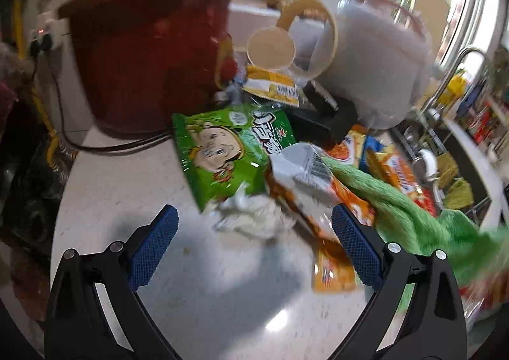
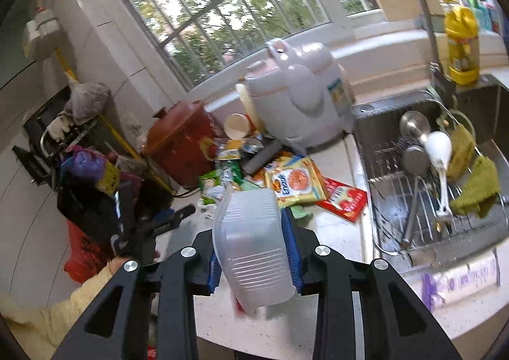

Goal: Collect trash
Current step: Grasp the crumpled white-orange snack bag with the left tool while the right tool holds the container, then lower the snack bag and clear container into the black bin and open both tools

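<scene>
The right tongs [image 2: 254, 252] are clamped on a translucent plastic tub [image 2: 251, 248], lifted above the bench [image 2: 334, 232]. It looks light and thin-walled, so it probably flexes under squeeze; the ribbed sides give the pads some bite.

The left tongs [image 1: 254, 245] stand wide, empty, low over the bench. Just ahead of their tips lies a crumpled white tissue [image 1: 251, 217]: soft, nearly weightless, best pinched across its bulk. Touching it on the right is an orange wrapper [image 1: 318, 201], slick film likely to slide, so a creased edge suits better. Beyond sits a green snack bag [image 1: 222, 153], flat and crinkly. Farther back lie a paper cup [image 1: 270, 48], on its side and easily crushed, the red crock pot [image 1: 152, 51] and the white rice cooker [image 1: 375, 64].
</scene>
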`<state>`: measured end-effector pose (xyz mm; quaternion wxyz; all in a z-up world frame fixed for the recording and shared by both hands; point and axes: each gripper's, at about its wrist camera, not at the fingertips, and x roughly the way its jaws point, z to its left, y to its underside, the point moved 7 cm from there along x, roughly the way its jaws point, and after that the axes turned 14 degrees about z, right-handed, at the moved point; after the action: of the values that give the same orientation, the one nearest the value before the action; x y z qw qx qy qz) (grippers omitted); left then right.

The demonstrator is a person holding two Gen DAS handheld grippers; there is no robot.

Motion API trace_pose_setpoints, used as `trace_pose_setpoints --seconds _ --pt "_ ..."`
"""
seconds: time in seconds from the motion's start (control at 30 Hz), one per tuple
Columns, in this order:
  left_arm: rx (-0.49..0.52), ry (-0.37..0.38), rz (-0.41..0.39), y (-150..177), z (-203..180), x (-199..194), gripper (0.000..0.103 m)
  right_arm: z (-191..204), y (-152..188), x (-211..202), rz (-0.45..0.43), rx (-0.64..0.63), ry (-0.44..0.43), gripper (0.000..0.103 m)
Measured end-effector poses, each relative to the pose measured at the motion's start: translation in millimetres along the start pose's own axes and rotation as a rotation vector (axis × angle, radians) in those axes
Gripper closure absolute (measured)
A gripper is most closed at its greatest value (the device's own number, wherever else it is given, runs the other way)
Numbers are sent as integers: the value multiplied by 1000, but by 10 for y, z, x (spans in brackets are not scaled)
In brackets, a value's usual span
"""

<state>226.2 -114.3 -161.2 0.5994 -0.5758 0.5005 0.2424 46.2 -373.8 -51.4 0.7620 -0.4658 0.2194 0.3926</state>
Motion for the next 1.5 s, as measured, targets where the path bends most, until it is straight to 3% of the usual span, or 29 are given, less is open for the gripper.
trace_pose_setpoints --seconds 0.17,0.27,0.33,0.37,0.4,0.63,0.67,0.87,1.03,1.2,1.33,1.5 --pt "51 -47 105 -147 -322 383 8 9 -90 106 12 -31 23 76" --pt "26 -60 137 -198 -398 524 8 -105 -38 275 48 -16 37 76" --pt "16 -50 118 -233 -441 537 10 -129 2 318 56 -14 39 76" --pt "18 -38 105 -238 -468 534 24 -151 27 341 60 -14 41 76" --pt "14 -23 94 -245 -487 514 31 -173 44 360 63 -11 42 76" --pt "-12 -12 38 -174 -360 264 45 -185 8 321 46 -4 23 76" --pt "-15 -13 25 -162 -326 193 59 -171 3 304 42 -12 23 75" --pt "-16 -70 -104 4 -94 -521 59 9 -1 269 28 -57 2 76" --pt "19 -100 -186 468 21 -1266 59 343 59 212 28 -139 -30 76" --pt "59 -123 -124 1360 20 -1681 59 671 448 175 104 -227 -41 76" --pt "107 -112 4 2218 -70 -1585 59 784 1045 244 223 -233 -47 76" --pt "125 -71 158 3016 -139 -1022 59 660 1951 623 397 -151 -46 76"
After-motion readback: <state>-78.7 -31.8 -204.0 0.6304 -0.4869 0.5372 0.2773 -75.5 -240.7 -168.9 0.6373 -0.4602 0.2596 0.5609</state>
